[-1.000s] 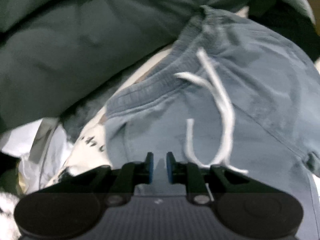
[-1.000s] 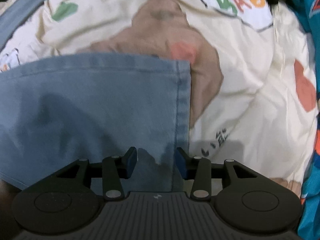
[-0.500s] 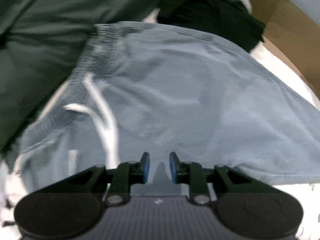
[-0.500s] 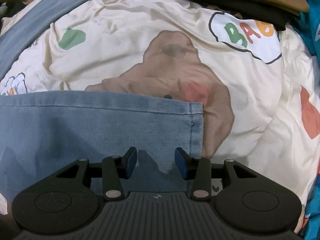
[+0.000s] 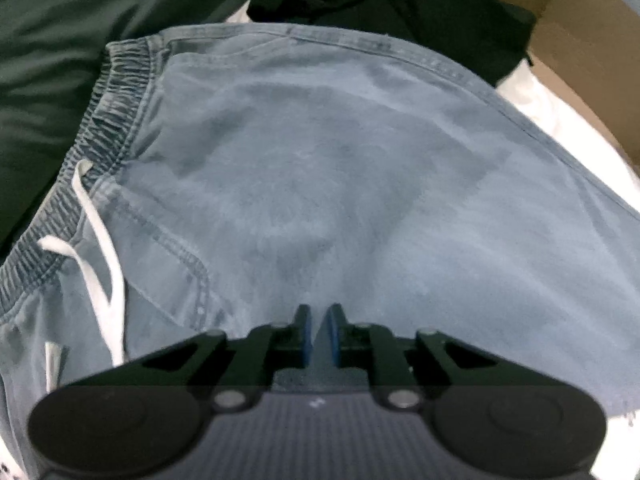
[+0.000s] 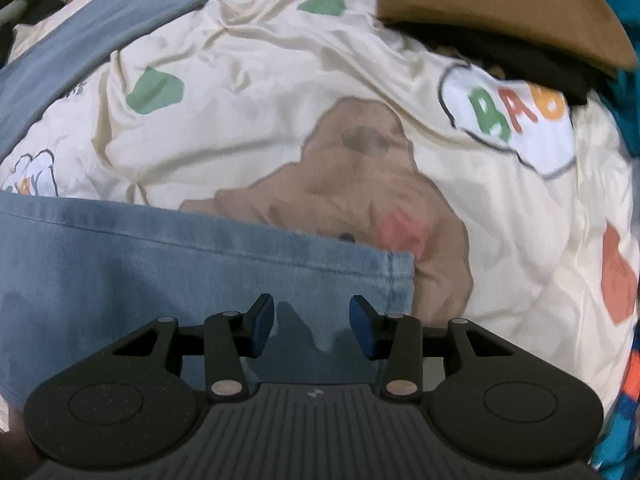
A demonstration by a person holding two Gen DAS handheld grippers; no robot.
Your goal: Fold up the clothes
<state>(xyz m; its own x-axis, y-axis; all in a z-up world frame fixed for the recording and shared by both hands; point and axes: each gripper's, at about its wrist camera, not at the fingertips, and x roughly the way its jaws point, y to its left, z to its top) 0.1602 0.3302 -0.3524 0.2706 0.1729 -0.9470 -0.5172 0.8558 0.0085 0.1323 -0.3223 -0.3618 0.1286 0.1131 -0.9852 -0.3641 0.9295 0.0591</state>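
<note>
A cream bedsheet (image 6: 248, 80) printed with a brown bear, green and orange patches and coloured letters covers the work surface, rumpled into soft creases. Spread across it lie the blue denim trousers (image 5: 340, 168), the largest garment in sight: the left wrist view takes in their upper part, with the gathered elastic waistband (image 5: 100, 128) running down the left side, while the right wrist view shows a leg end whose stitched hem (image 6: 394, 280) lies flat on the bear print. A dark green garment (image 5: 60, 60) is bunched against the waistband, and a folded brown cloth (image 6: 480, 4) sits on something black at the sheet's far edge. Brown cardboard (image 5: 584, 40) stands beyond the trousers. A white drawstring (image 5: 100, 240) trails loosely from the waistband over the denim. The left gripper (image 5: 319, 334) has just been closing; its blue pads stand nearly together, pinching a raised ridge of the denim. The right gripper (image 6: 312, 326) hangs over the leg end with its pads well apart, gripping nothing.
</note>
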